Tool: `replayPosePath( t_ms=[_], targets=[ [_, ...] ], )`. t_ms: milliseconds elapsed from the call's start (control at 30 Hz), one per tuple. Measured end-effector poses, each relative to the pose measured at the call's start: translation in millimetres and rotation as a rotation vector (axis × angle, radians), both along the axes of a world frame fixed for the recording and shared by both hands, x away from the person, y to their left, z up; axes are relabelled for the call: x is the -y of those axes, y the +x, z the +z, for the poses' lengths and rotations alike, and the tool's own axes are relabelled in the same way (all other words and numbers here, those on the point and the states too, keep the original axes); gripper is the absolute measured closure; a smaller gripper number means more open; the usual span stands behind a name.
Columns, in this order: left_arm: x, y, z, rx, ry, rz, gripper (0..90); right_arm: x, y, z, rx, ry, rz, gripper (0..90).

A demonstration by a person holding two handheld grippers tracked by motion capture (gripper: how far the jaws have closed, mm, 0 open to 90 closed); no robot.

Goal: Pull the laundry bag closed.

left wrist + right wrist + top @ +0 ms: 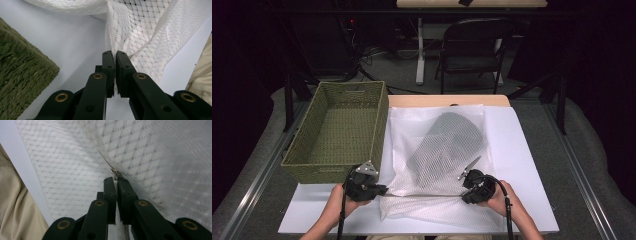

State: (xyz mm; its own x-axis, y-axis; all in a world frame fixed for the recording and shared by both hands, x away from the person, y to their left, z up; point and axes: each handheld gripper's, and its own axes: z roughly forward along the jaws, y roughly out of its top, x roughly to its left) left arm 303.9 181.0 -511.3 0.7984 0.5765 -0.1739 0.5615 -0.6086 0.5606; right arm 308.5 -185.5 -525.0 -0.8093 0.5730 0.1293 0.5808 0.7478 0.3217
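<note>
I see a white mesh laundry bag (432,150) lying flat on the white desk (522,150), a dark rounded bundle (447,145) inside it, just right of the woven green basket (337,130). My left tool (382,189) is clamped tight on the bag's near edge; my right tool (465,196) pinches the same edge. The right gripper view reveals a small metal zipper pull (114,172) at its tips.

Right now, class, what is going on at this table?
A person holds a gripper in each hand. The left gripper and right gripper are each shut on the near edge of a white mesh laundry bag, stretching it between them. A dark garment lies inside the bag. An empty green woven basket stands to its left.
</note>
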Motion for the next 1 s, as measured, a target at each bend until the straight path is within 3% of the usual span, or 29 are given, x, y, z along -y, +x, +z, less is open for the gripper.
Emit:
replayPosePath(
  t_ms=[1000],
  targets=[
    [2.0,0.8,-0.8,0.005,0.019,-0.008,86.4,38.3,-10.6,-0.7,0.012,-0.02,-0.08,86.3]
  ],
)
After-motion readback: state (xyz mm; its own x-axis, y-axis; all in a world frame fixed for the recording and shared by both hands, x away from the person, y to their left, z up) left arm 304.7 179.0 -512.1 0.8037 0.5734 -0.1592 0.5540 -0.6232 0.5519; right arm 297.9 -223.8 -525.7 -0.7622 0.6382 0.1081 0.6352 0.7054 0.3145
